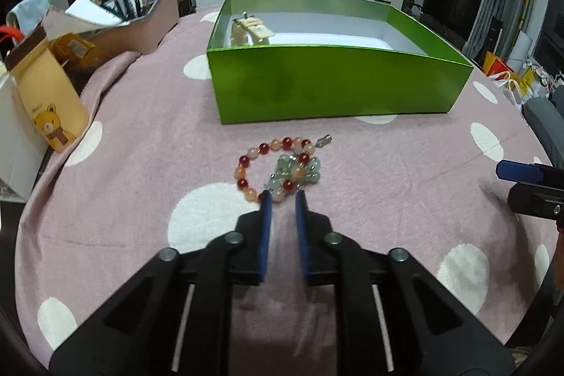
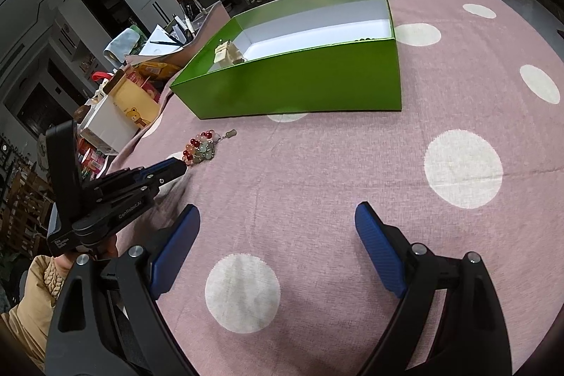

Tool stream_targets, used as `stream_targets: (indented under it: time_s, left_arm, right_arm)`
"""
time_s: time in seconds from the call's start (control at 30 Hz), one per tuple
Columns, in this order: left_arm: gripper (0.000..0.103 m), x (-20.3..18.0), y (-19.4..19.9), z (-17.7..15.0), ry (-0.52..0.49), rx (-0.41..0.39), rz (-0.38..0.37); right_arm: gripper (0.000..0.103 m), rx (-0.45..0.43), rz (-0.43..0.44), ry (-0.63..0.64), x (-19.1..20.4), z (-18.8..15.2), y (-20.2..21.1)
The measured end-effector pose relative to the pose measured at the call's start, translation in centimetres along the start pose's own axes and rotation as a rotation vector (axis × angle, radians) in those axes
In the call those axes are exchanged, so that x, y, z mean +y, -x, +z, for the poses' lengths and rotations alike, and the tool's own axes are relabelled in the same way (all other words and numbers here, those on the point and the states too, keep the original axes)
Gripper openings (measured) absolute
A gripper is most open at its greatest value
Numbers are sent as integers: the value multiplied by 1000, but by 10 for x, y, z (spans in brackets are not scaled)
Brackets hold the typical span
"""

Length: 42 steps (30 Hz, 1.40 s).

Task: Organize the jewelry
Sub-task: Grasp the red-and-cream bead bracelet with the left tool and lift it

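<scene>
A living room with a white media cabinet and a teal wall lies behind a table (image 1: 405, 164) spread with a soft pink cloth dotted with large white circles. On that cloth, between the camera and an open, shallow green cardboard box with a white inside (image 1: 338, 83), lies a bracelet of round red, peach and pale orange beads (image 1: 275, 164), tangled with a cluster of pale green beads and a small metal charm on a short chain. It rests well short of the box, which already holds a small cream-coloured item in its far-left corner. The left tongs (image 1: 282, 196) are narrowed to a small gap, their blue tips at the near edge of the bead ring with a bead or two between them; whether the pads truly pinch is hard to tell, though the grip looks made. The right tongs (image 2: 278, 214) hang spread wide over bare cloth, holding nothing. The bracelet is likely light, limp and loosely strung, so it should drape and swing when lifted, and the glossy round beads may roll out of flat pads. Pinching across the string between two beads, or over the bunched green cluster, seems the surest hold, with gentle pressure to spare the beads.
</scene>
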<state>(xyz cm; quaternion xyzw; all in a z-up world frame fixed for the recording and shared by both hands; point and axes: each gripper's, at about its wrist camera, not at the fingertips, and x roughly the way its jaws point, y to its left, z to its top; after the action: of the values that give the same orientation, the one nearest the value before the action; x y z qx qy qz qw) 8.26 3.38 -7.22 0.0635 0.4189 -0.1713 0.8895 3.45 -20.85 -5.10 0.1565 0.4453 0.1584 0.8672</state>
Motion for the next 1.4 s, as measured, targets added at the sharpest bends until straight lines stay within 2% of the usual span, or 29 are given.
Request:
stream_targets:
  time_s: [0.33, 0.63, 0.73, 0.97, 1.03, 1.2, 1.27, 1.3, 1.33, 1.4]
  left_arm:
    - [13, -8, -16, 2, -53, 43, 2]
    - [0, -15, -22, 10, -130, 71, -5]
    - [0, -15, -18, 10, -110, 58, -29]
    - [0, -18, -16, 13, -123, 40, -2]
    - [0, -18, -16, 16, -122, 34, -14]
    - [4, -22, -22, 20, -135, 40, -5]
    - [12, -21, -23, 21, -128, 35, -8]
    - [28, -21, -23, 22, -120, 34, -8]
    - [36, -20, -24, 22, -115, 31, -8]
    - [32, -20, -25, 22, -112, 36, -16]
  right_arm:
    - [90, 3, -3, -11, -3, -1, -1]
    - [90, 6, -3, -11, -3, -2, 1]
    - [90, 5, -6, -15, -4, -1, 1]
    - [90, 17, -3, -25, -4, -3, -3]
    - [90, 19, -2, -27, -5, -3, -4]
    - [90, 22, 0, -30, -7, -5, -4]
    - [90, 22, 0, -30, -7, -5, -4]
    - [90, 23, 0, -30, -7, -5, -4]
    - [90, 23, 0, -30, -7, -5, -5]
    - [90, 23, 1, -31, -7, -4, -6]
